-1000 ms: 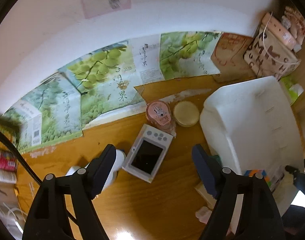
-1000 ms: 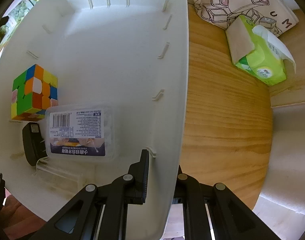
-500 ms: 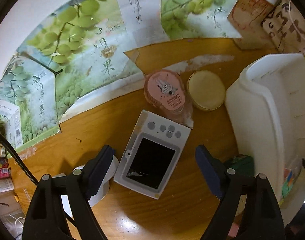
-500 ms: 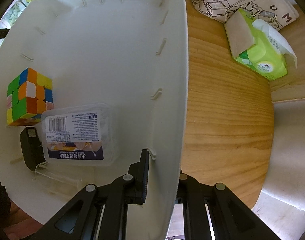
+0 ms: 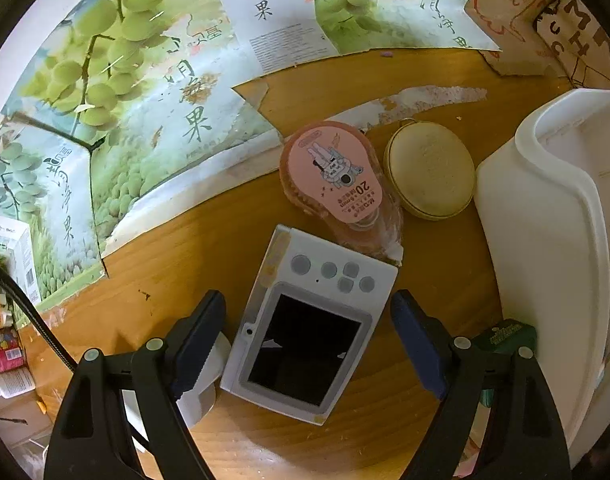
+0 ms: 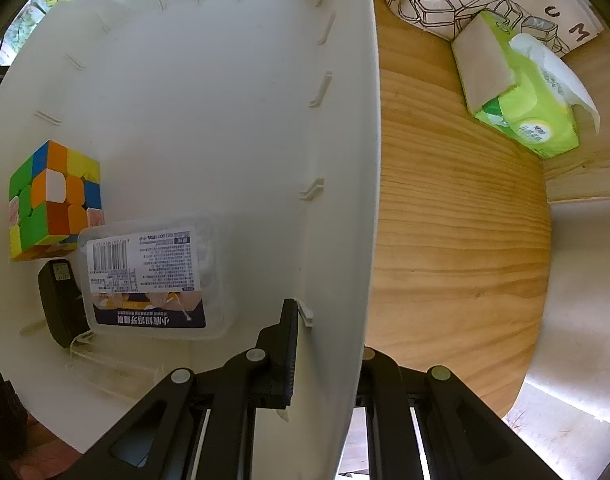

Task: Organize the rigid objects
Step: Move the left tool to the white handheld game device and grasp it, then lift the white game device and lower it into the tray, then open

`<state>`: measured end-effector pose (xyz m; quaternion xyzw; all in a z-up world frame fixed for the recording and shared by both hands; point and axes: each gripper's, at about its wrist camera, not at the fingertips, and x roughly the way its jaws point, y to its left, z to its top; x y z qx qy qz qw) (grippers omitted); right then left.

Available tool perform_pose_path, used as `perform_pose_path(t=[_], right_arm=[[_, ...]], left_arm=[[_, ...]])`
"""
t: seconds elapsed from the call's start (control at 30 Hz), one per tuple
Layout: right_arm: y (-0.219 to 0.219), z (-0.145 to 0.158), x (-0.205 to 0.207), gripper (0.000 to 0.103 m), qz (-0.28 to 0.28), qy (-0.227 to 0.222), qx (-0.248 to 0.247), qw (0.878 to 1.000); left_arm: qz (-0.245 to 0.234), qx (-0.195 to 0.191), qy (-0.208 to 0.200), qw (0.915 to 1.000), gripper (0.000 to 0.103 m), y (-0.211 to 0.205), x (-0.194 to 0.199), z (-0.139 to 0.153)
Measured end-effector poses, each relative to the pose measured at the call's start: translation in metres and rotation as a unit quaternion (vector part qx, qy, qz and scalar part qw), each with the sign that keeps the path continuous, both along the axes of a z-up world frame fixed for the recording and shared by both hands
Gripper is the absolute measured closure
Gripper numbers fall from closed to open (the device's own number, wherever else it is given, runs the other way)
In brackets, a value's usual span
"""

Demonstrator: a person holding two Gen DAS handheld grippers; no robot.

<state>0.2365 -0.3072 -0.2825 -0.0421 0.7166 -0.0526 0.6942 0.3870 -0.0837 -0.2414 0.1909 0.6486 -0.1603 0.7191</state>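
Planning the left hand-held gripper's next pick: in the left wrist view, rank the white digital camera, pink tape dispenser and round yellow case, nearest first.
1. White digital camera, between the open fingers of the left hand-held gripper.
2. Pink tape dispenser, just beyond the camera.
3. Round yellow case, beyond, to the right.

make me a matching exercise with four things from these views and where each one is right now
Things:
1. small white camera
2. colour cube
3. green tissue pack
4. round tan case

Places:
a. inside the white bin
b. on the wood outside the bin, by the printed bag
c. on the table between the open left claw's fingers
d. beside the pink-labelled pack, near the bin's outer wall

Pairs: 1-c, 2-a, 3-b, 4-d
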Motion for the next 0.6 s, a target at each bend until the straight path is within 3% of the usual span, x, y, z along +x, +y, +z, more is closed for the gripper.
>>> perform_pose_path(t=[0.2, 0.4, 0.6], right_arm=[[0.001, -0.002, 0.003, 0.09, -0.001, 0.001, 0.0, 1.0], [0.001, -0.003, 0.005, 0.09, -0.001, 0.001, 0.001, 1.0], [0.001, -0.003, 0.006, 0.09, -0.001, 0.0, 0.002, 1.0]], left_arm=[[-0.002, -0.001, 0.007, 1.0, 0.017, -0.007, 0.006, -0.007], [0.006, -0.012, 0.007, 0.9999, 0.031, -0.003, 0.006, -0.012], [0.018, -0.013, 0.0, 0.9998, 0.034, 0.003, 0.008, -0.012]])
